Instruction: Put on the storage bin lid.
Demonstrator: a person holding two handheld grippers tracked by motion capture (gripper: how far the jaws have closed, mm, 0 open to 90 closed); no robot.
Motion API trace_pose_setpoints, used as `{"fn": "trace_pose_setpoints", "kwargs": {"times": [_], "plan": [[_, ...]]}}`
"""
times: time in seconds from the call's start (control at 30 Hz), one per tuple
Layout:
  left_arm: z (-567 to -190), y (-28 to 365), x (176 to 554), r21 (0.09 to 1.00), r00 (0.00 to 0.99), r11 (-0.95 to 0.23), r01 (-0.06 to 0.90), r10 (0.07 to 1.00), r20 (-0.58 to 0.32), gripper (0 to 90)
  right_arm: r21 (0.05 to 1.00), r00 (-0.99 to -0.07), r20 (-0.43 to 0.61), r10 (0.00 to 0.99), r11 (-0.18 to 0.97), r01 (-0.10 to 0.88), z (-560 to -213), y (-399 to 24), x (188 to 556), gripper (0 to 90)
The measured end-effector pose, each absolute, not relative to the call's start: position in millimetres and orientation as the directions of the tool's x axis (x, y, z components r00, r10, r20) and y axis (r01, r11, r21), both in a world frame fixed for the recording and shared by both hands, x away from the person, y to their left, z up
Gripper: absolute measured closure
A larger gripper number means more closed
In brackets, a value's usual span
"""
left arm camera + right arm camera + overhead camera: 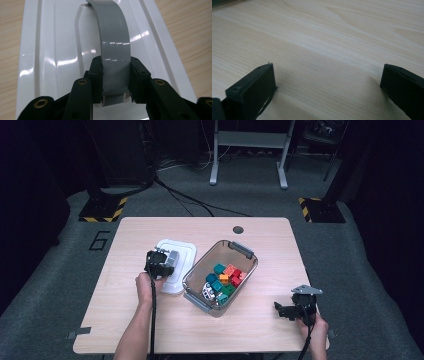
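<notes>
Lid (176,265) of stiff, glossy white plastic lies near the counter's (260,330) left edge; we clamp the left gripper's (116,82) fingers on its grey handle (113,37), while the right gripper (281,310) rests wide open, empty.

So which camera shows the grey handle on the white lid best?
The left gripper view: the grey handle arches close-up, clamped by the left gripper. The high view shows it small beside that gripper; the right gripper view faces bare table.

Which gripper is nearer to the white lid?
Left. The left gripper is on the white lid, shut on its grey handle. The right gripper sits open at the table's far corner, beyond the bin.
</notes>
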State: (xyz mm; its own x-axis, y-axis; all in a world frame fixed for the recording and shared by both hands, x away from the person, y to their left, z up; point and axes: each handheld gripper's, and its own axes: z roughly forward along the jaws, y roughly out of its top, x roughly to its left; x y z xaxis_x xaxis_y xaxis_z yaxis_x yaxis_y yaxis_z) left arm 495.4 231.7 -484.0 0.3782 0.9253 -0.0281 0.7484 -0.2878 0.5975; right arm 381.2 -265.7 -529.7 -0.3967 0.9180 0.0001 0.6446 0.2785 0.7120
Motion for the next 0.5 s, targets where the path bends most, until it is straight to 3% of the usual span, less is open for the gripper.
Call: {"fn": "trace_pose_setpoints", "kwargs": {"times": [0.5], "plan": [[-446,282,477,0.654,0.377,-0.254,0.713,0.925,-0.051,68.1,0.712,-0.397,0.0,0.918,0.278,0.645,-530,-266,381,0.0]]}}
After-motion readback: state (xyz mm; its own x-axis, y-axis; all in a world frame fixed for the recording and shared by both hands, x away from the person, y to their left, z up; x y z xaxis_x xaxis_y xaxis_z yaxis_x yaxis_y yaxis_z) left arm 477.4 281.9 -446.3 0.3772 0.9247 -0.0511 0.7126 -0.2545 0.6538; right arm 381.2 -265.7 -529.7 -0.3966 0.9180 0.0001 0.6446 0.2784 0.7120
